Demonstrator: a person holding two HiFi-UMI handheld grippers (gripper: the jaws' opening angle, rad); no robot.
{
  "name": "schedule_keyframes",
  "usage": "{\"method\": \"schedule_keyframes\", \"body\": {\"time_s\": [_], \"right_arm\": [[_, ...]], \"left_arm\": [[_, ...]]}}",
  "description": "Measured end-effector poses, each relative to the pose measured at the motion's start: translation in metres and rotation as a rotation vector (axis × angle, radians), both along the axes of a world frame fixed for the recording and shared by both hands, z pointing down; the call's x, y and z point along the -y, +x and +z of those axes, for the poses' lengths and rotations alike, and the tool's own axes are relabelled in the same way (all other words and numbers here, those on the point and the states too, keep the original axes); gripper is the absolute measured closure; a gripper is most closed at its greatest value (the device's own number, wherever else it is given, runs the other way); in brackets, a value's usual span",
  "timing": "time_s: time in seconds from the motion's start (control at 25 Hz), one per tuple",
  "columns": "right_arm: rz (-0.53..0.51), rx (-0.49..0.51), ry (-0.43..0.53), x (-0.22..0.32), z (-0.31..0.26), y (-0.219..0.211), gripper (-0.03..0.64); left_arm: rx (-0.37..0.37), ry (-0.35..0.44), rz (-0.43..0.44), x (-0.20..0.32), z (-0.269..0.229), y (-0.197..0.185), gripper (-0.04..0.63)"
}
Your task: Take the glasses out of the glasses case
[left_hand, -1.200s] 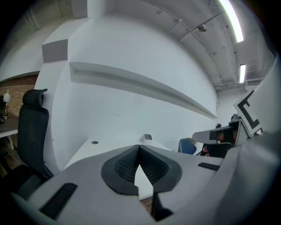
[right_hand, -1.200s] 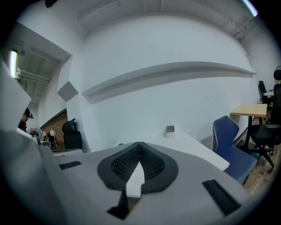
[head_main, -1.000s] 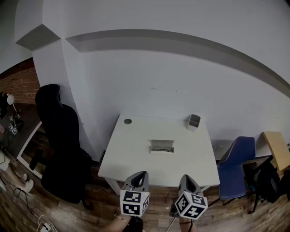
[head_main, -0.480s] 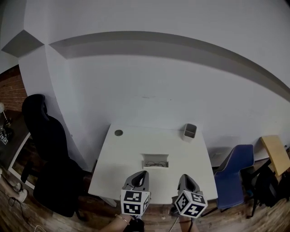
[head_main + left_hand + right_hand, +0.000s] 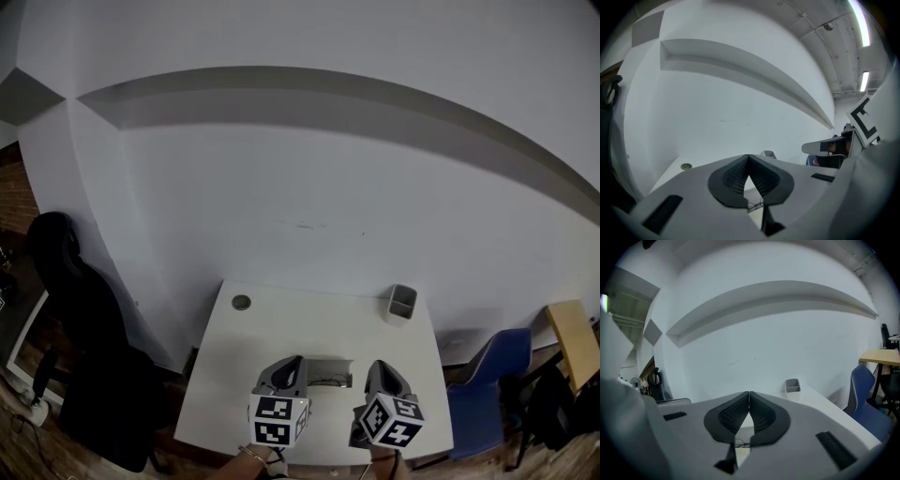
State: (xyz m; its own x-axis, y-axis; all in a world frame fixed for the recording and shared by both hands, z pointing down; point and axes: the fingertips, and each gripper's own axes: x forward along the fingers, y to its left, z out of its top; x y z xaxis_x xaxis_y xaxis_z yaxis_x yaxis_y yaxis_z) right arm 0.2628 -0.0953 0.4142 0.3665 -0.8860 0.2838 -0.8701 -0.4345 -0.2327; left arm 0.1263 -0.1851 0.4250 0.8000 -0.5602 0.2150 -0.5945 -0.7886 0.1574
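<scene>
Glasses case (image 5: pixel 330 373) on table (image 5: pixel 272 328): removal not begun.
Glasses (image 5: pixel 330 382) lie inside (untouched); left gripper (image 5: pixel 294 361) and right gripper (image 5: pixel 374 367) both closed, empty.

A white rectangular tabletop (image 5: pixel 300 333) is set with its far edge against a white wall (image 5: pixel 309 187). A small round dark disc (image 5: pixel 241 302) is placed near its far left corner, and a grey open-topped container (image 5: pixel 400 304) near its far right corner. An open glasses case (image 5: pixel 328 364) is laid near the middle, with the glasses (image 5: pixel 327 382) seen inside it.
</scene>
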Motion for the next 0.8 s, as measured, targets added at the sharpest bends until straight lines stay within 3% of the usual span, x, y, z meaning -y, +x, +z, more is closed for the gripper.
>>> {"method": "schedule_keyframes", "body": {"time_s": [0.32,0.8], "right_arm": [[-0.056,-0.003,-0.062,0.049,0.011,0.009,0.584],[-0.138,0.083,-0.13,0.054,0.052,0.025,0.584]], "left_arm": [[0.012,-0.05,-0.029,0.045,0.015,0.011,0.589],[0.099,-0.123,-0.131,0.037,0.051,0.014,0.589]]}}
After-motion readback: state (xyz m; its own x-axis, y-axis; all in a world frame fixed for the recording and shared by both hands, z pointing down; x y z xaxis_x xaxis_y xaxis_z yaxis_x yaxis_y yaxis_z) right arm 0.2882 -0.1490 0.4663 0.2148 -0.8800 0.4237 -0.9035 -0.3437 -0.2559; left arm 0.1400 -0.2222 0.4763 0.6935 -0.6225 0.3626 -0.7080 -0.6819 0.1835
